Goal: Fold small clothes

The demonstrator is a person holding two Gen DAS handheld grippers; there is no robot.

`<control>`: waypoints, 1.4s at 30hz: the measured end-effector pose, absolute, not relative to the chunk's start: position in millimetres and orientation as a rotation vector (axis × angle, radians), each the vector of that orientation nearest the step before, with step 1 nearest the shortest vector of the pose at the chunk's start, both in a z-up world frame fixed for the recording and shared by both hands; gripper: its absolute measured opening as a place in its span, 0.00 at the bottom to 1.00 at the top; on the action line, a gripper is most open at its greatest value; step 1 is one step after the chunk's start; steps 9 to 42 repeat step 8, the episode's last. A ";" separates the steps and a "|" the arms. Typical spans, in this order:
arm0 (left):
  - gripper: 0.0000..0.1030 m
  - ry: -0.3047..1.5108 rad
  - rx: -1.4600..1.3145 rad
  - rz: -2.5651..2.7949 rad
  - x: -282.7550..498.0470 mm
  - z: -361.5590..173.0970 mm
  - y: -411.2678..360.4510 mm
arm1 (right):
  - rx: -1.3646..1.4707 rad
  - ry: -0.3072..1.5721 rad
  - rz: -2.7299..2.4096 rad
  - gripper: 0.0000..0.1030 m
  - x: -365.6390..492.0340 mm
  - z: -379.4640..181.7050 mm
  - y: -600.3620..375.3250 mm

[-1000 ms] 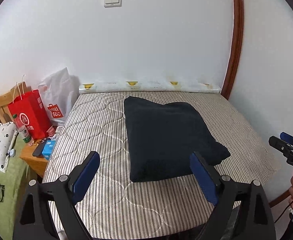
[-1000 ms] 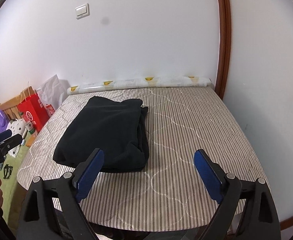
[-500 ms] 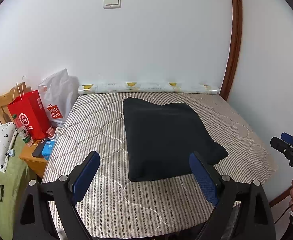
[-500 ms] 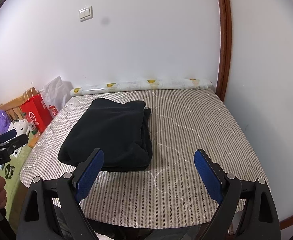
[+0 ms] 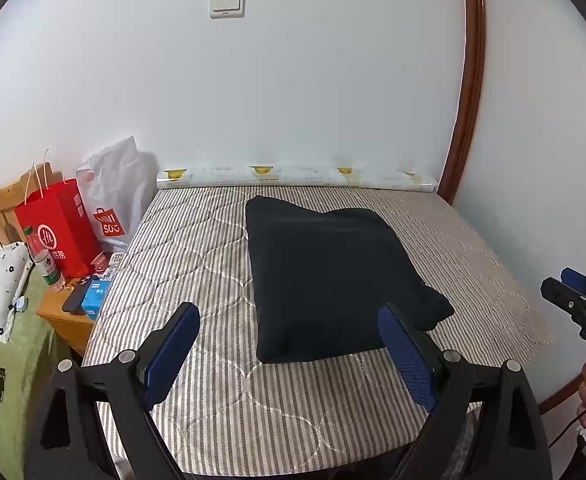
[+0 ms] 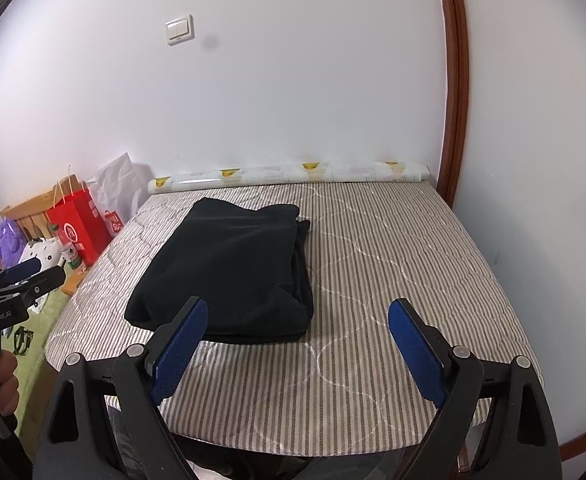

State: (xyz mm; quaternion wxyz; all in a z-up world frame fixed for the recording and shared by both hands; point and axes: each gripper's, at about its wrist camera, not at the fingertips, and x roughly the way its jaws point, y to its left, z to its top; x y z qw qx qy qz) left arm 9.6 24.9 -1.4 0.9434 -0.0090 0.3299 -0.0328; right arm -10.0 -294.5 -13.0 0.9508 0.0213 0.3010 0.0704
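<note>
A folded black garment [image 5: 329,280] lies flat on the striped mattress [image 5: 197,256]; it also shows in the right wrist view [image 6: 233,268], left of the mattress [image 6: 393,264] middle. My left gripper [image 5: 289,344] is open and empty, held back from the garment's near edge. My right gripper [image 6: 297,340] is open and empty, above the mattress's front edge, to the right of the garment. Each gripper shows at the edge of the other's view, the right one [image 5: 573,292] and the left one [image 6: 33,276].
A rolled white sheet [image 5: 293,178] lies along the wall at the mattress's far edge. Left of the bed stand a red paper bag [image 5: 59,228], a white plastic bag [image 5: 113,196] and a wooden nightstand [image 5: 67,318] with a bottle and small items. A wall closes the right side.
Both grippers have drawn back and risen slightly from the garment. The garment has not moved.
</note>
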 end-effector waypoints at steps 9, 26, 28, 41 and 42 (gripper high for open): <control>0.88 0.667 -0.024 -0.065 9.2 0.7 25.2 | 0.044 0.609 0.152 0.88 -11.7 -12.8 -294.4; 0.88 0.667 -0.024 -0.065 9.2 0.7 25.2 | 0.044 0.609 0.152 0.88 -11.7 -12.8 -294.4; 0.88 0.667 -0.024 -0.065 9.2 0.7 25.2 | 0.044 0.609 0.152 0.88 -11.7 -12.8 -294.4; 0.88 0.667 -0.024 -0.065 9.2 0.7 25.2 | 0.044 0.609 0.152 0.88 -11.7 -12.8 -294.4; 0.88 0.667 -0.024 -0.065 9.2 0.7 25.2 | 0.044 0.609 0.152 0.88 -11.7 -12.8 -294.4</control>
